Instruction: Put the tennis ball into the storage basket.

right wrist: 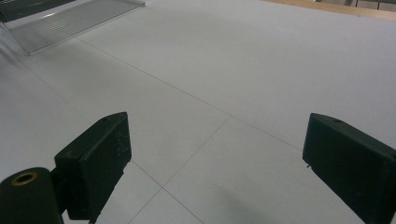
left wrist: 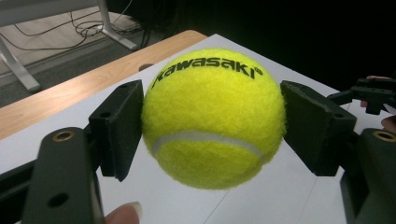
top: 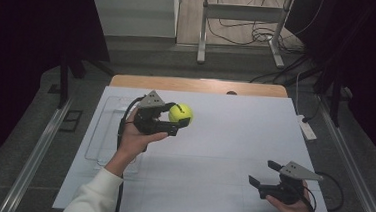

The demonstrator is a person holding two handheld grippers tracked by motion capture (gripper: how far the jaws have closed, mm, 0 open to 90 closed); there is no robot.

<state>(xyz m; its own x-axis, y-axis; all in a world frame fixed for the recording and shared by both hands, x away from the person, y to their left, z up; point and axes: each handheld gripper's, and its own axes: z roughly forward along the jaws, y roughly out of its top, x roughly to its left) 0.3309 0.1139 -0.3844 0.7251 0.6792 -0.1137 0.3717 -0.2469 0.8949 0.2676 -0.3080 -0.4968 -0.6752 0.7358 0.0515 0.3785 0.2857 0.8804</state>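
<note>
Yellow-green felt covers the tennis ball (left wrist: pixel 214 116), crossed by a white seam, with black "Kawasaki" lettering on top. Our left tool (top: pixel 175 121) clamps it on both sides, lifted above the desk (top: pixel 234 139) towards its far left corner. Our right tool (top: pixel 261 173) stands open and empty near the near right corner.

One tennis ball (top: pixel 181 113); one clear tray (top: pixel 105 130); two tongs; one table (top: pixel 234 139).

Looks like a lab / recording rig: table (top: pixel 127 80) w/ white sheet (top: pixel 234 139), black curtains (top: pixel 25 34) both sides, metal stand legs (top: pixel 202 32) + loose cables (top: pixel 246 32) on bare floor (top: pixel 144 53), floor rails (top: pixel 37 150).
</note>
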